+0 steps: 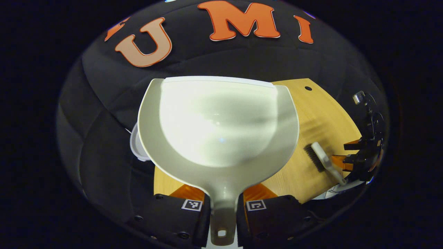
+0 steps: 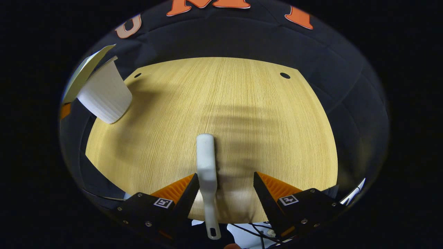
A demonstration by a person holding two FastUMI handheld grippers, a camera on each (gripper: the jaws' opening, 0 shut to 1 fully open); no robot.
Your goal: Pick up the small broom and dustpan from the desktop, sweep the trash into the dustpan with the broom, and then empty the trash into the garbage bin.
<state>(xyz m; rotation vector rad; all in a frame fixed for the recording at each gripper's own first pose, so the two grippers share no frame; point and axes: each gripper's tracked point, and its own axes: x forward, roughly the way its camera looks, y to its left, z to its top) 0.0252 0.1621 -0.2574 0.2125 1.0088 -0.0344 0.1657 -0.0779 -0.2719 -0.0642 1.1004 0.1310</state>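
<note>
Over the wooden counter (image 2: 242,103), your left hand-held gripper (image 1: 223,211) pinches the dustpan (image 1: 218,128) by its handle, ready to tip; your right hand-held gripper (image 2: 225,193) is spread around the broom (image 2: 206,166).

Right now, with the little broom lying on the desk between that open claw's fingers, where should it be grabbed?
Best on the broom's slim handle, near the middle. It lies flat on the desk, pointing away along the right claw's fingers, so coming straight down from above lets the open fingers close across its narrow sides. The bristled head, seen from the left gripper view, is probably too soft to pinch.
</note>
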